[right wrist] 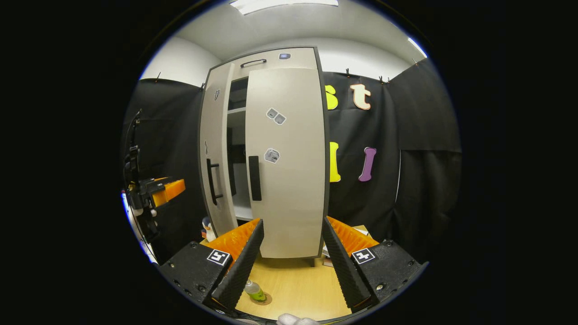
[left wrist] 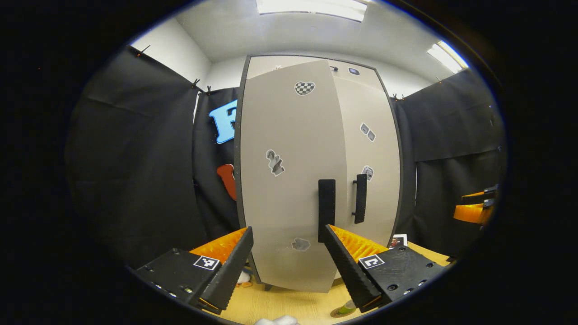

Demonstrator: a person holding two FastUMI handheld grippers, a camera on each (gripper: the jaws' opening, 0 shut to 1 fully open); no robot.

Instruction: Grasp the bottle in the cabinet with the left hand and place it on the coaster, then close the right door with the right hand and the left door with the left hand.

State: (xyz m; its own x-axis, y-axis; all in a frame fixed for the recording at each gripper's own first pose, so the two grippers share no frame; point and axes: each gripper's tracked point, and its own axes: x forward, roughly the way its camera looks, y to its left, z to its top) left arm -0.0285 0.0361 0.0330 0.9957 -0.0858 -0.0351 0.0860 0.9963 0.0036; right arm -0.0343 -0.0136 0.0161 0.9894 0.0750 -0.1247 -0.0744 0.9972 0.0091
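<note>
Penguin toy (right wrist: 207, 228) on wooden table (right wrist: 293, 280)

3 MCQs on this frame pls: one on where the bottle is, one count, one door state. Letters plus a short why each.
1. Where does the bottle stand?
A. On a cabinet shelf
B. On the coaster on the table
C. Between the left gripper's fingers

2. How many stickers show on the right door in the right gripper view?
A. Two groups
B. Five
C. None

3. How do the cabinet doors stand?
A. Both wide open
B. Both shut flush
C. Right door shut, left door ajar

Key: 1 B, the bottle stands on the coaster on the table, near the right gripper. 2 A, the right door bears one pair high up and one sticker by the handle. 3 C, a dark gap with shelves shows between the left door and the right door; the left gripper is open in front of the left door.
</note>
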